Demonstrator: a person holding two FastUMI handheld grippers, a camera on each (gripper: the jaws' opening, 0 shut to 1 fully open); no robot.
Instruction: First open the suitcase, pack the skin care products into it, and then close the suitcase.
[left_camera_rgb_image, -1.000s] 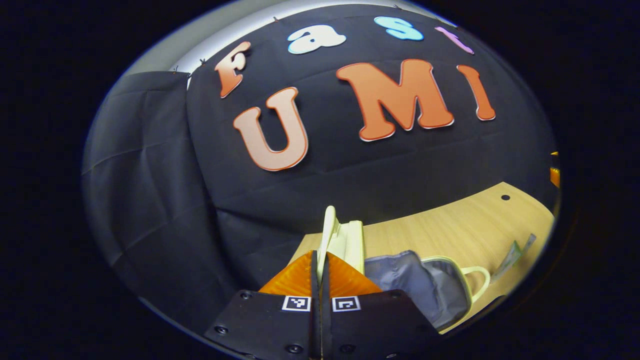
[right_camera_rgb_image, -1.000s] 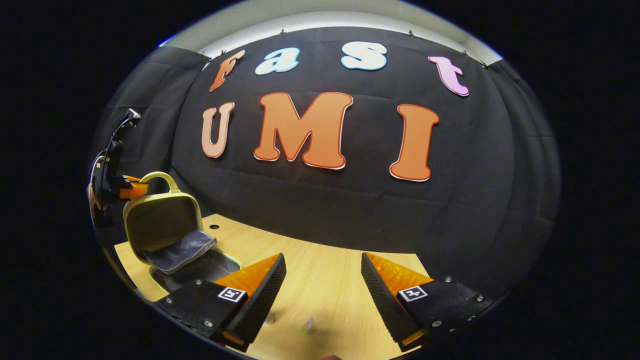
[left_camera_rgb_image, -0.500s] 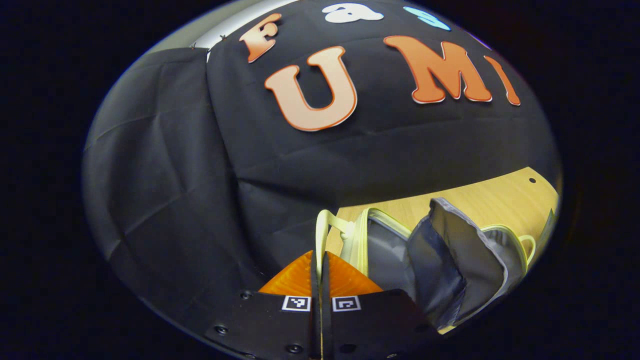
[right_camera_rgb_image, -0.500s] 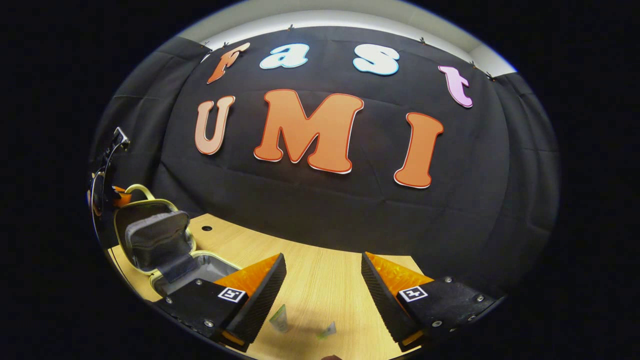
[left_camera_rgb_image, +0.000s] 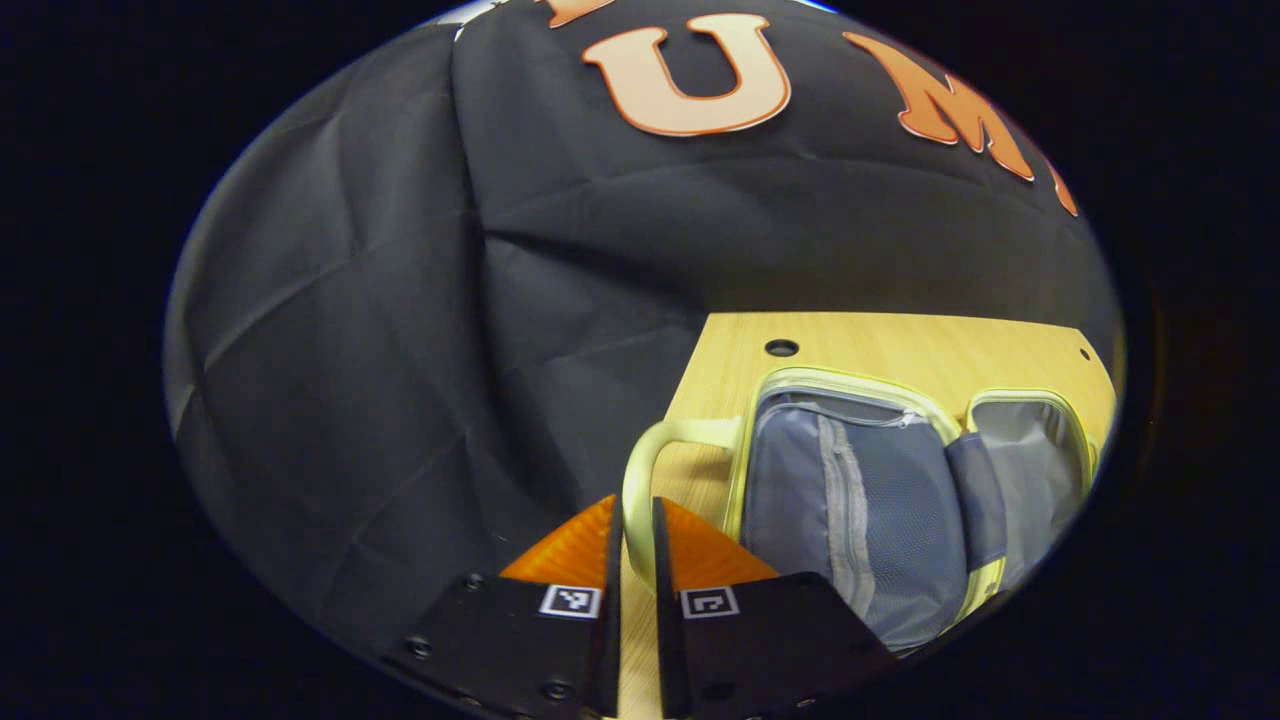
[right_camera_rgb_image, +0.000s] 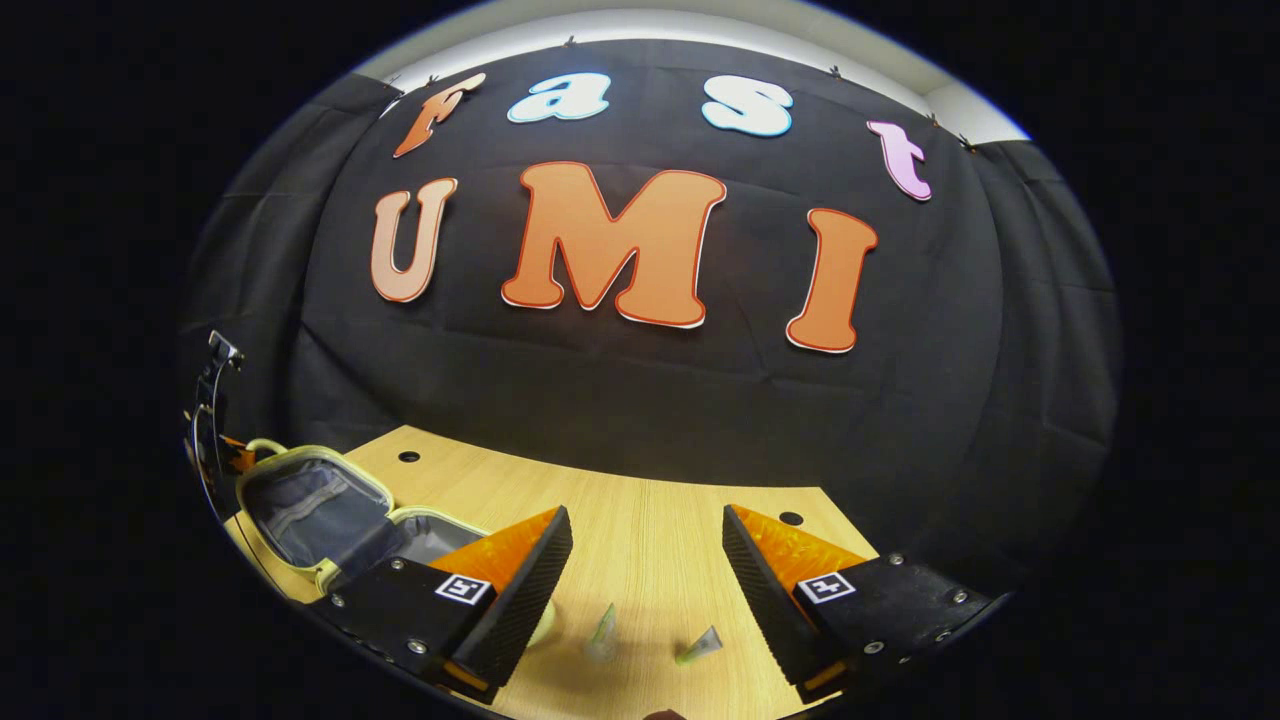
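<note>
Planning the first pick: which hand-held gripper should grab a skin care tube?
Right hand-held gripper: open, tubes just ahead on the table. The left grips the suitcase handle.

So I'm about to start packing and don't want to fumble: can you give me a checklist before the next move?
1. Suitcase open, lid laid flat on the table: ok.
2. Left tongs free of the handle: not ok, the handle sits in the narrow gap between their fingers.
3. Right tongs open and holding nothing: ok.
4. Skin care products within reach: ok, two small tubes lie on the table just ahead of the right tongs.
5. Open compartment free for packing: cannot tell, partly hidden behind a finger of the right tongs.
</note>
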